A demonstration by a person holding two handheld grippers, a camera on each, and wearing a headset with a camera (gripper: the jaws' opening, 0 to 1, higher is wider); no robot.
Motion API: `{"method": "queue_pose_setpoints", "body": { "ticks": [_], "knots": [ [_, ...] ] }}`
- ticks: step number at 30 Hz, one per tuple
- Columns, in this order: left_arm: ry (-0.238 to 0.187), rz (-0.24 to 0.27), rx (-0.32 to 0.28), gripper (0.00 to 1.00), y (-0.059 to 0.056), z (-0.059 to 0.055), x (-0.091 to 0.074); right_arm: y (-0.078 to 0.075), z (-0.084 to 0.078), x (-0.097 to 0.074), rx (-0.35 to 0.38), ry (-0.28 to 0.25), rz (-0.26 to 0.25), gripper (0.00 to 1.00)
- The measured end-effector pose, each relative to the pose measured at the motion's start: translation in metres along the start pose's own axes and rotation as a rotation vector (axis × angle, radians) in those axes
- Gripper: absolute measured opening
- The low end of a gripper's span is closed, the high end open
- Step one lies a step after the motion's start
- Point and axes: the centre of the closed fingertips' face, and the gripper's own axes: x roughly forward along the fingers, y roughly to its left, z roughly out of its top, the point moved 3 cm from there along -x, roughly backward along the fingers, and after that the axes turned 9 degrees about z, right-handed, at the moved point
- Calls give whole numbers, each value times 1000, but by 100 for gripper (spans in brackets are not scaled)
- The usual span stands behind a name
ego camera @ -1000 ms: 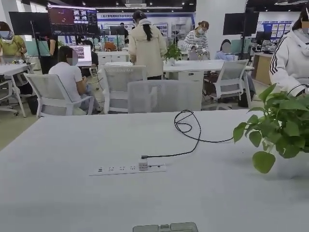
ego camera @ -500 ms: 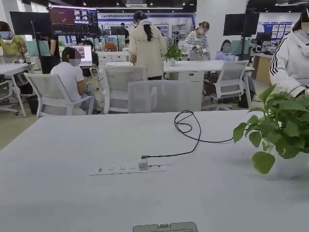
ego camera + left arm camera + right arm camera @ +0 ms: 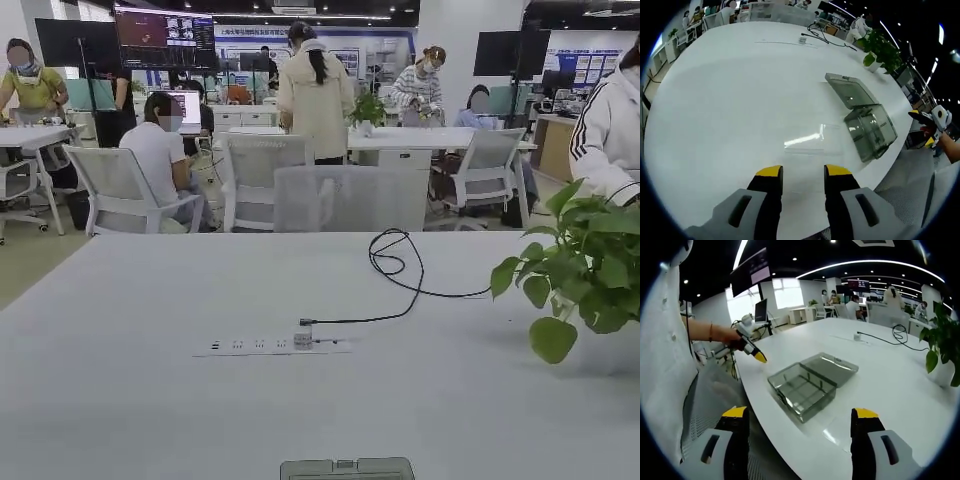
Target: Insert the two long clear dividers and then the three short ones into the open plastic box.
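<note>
The open clear plastic box (image 3: 871,131) sits near the table's edge with its lid (image 3: 849,91) laid flat behind it. It also shows in the right gripper view, the box (image 3: 801,388) with its lid (image 3: 831,367). Clear dividers (image 3: 807,143) lie flat on the white table, just ahead of my left gripper (image 3: 802,172), which is open and holds nothing. My right gripper (image 3: 800,414) is wide open, low off the table edge, facing the box. The left gripper (image 3: 756,355) is held off the table's edge beyond the box. In the head view the lid's far edge (image 3: 346,467) peeks in at the bottom.
A white power strip (image 3: 272,346) with a black cable (image 3: 398,270) lies mid-table. A potted plant (image 3: 585,275) stands at the right. Chairs (image 3: 340,198) and people at other desks are beyond the far edge. The right gripper (image 3: 921,116) hangs off the table to the right.
The head camera has shifted slightly, so the scene sits a little to the right. Nothing on the table has moved.
</note>
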Motion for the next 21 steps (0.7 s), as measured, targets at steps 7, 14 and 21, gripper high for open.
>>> {"method": "queue_pose_setpoints", "body": {
  "ticks": [7, 14, 21],
  "knots": [
    [-119, -78, -56, 31, -31, 20, -23, 8, 36, 7, -4, -52, 20, 77],
    [-232, -198, -79, 30, -76, 43, -47, 19, 80, 14, 35, -127, 42, 67],
    [-311, -309, -75, 30, -123, 63, -70, 31, 120, 21, 68, -194, 62, 57]
  ]
}}
